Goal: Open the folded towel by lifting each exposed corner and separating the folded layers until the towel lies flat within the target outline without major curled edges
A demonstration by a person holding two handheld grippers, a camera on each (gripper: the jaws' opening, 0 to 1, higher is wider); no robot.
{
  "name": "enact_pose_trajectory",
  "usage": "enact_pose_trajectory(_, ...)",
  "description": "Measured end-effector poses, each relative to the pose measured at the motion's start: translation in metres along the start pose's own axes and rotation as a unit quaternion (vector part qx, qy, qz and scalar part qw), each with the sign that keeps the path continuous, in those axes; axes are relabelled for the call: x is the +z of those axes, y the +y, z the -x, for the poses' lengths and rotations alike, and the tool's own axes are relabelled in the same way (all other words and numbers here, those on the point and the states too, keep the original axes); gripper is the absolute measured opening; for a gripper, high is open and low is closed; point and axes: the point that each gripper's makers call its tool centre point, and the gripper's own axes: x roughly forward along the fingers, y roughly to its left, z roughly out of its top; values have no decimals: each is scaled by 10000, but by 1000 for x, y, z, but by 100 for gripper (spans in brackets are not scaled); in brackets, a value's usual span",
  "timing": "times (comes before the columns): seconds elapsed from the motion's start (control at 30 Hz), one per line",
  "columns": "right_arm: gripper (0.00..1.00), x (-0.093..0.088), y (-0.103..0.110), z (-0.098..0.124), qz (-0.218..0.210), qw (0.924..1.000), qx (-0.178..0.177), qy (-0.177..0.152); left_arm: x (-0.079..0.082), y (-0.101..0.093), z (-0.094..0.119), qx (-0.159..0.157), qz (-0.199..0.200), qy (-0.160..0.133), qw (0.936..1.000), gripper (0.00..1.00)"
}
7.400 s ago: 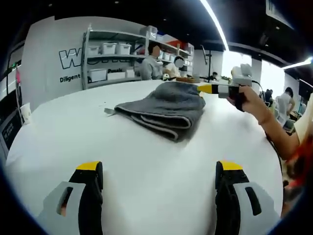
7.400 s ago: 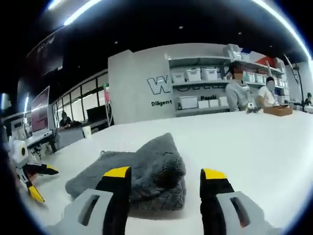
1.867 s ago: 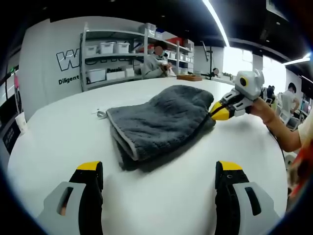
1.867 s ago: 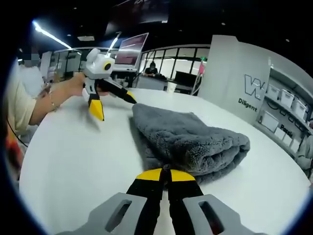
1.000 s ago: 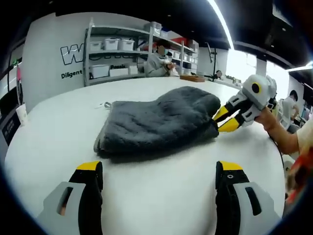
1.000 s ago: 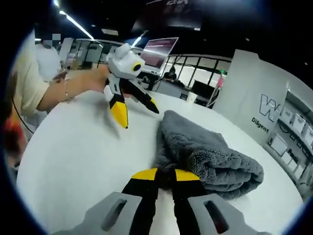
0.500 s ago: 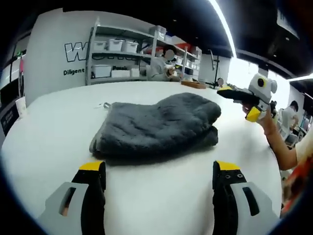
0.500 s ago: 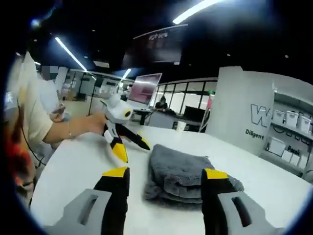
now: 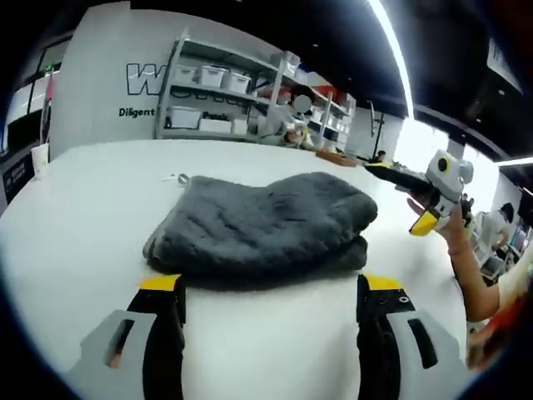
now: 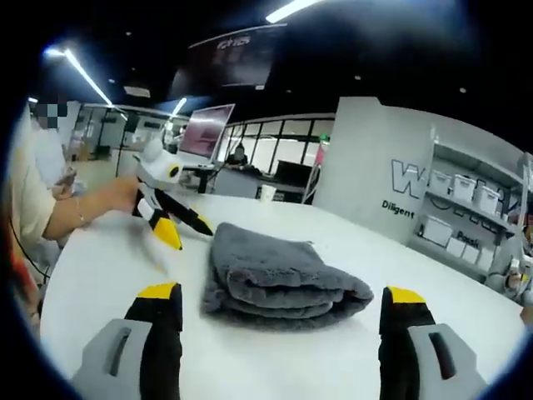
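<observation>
Left gripper view: my left gripper [image 9: 266, 312] has its jaws spread wide with nothing in them, and the folded grey towel [image 9: 262, 221] sits on the white table [image 9: 75, 208] just past the tips. My right gripper [image 9: 416, 200] floats off beside the towel.

Right gripper view: right gripper [image 10: 287, 321] wide open too, empty, towel [image 10: 279, 279] ahead between the jaws, left gripper [image 10: 171, 217] near its far end.

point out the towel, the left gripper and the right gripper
towel [image 9: 262, 221], left gripper view, middle of its top layer
left gripper [image 9: 266, 287], left gripper view, midway between its open yellow tips
right gripper [image 10: 283, 296], right gripper view, midway between its open yellow tips
</observation>
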Motion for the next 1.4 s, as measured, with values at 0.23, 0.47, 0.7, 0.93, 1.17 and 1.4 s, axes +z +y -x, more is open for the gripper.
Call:
enact_pose_trajectory(0.23, 99, 0, 0, 1, -69, 10000, -21, 7, 1, -18, -5, 74, -26, -31, 10000, 68)
enact_pose_trajectory(0.47, 99, 0, 1, 1, -86, 10000, -4, 4, -5, -25, -18, 284, -456, 113, 9985, 46)
enact_pose_trajectory(0.7, 97, 1, 3, 0, -94, 9999, 51, 13, -2, -41, -33, 98, -546, 137, 9984, 28)
enact_pose_trajectory(0.93, 99, 3, 3, 1, -115, 9999, 53, -41, -7, -41, -41, 223, -871, 388, 9952, 16)
enact_pose_trajectory(1.17, 99, 3, 4, 0, -83, 9999, 64, -10, -9, -40, -45, 238, -1187, 514, 9913, 9)
enact_pose_trajectory(1.4, 98, 2, 1, 0, -113, 9999, 30, 4, -8, -38, -44, 157, -1143, 483, 9921, 5)
